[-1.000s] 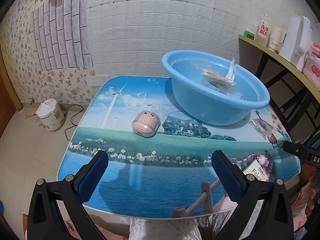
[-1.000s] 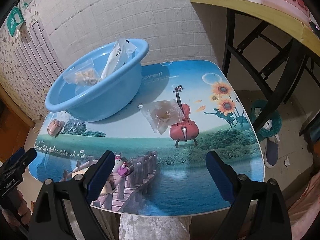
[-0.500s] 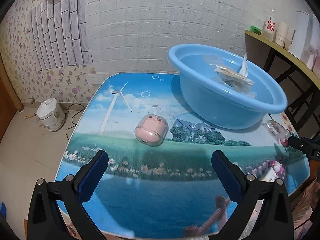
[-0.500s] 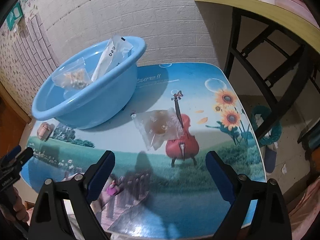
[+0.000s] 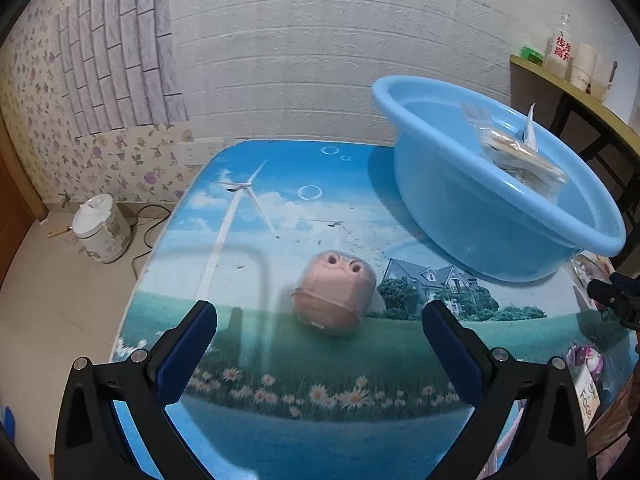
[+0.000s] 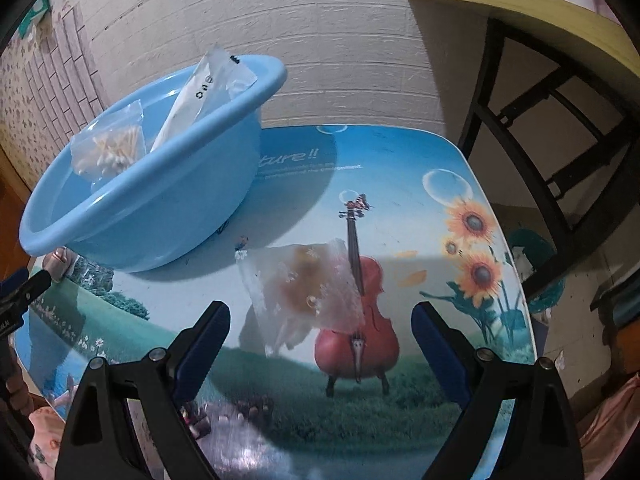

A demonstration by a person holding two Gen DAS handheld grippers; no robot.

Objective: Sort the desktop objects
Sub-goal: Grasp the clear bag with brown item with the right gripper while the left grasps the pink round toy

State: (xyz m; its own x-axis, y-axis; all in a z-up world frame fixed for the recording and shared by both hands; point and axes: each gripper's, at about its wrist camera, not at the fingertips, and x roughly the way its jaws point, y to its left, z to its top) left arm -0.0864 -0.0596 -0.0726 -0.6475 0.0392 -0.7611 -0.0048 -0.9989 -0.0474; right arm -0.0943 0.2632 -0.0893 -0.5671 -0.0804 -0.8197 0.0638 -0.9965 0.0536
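Note:
A pink earbud case [image 5: 333, 295] lies on the picture-printed table [image 5: 280, 208], just ahead of my open, empty left gripper [image 5: 318, 354]. A clear bag with brownish contents [image 6: 308, 288] lies on the table just ahead of my open, empty right gripper [image 6: 320, 344]. A blue basin [image 5: 496, 200] stands at the back; in the right wrist view the basin [image 6: 160, 200] holds a bag of cotton swabs [image 6: 110, 152] and a white packet [image 6: 200, 96]. A small card and toy [image 5: 586, 368] lie at the table's right edge.
A white bucket [image 5: 102, 228] stands on the floor to the left of the table. A wooden shelf on black legs [image 6: 532, 16] stands to the right, with bottles [image 5: 560, 52] on it. The wall is close behind the table.
Both grippers have moved forward and lower over the table. The pink case and the clear bag now sit closer to the open jaws. No object has moved.

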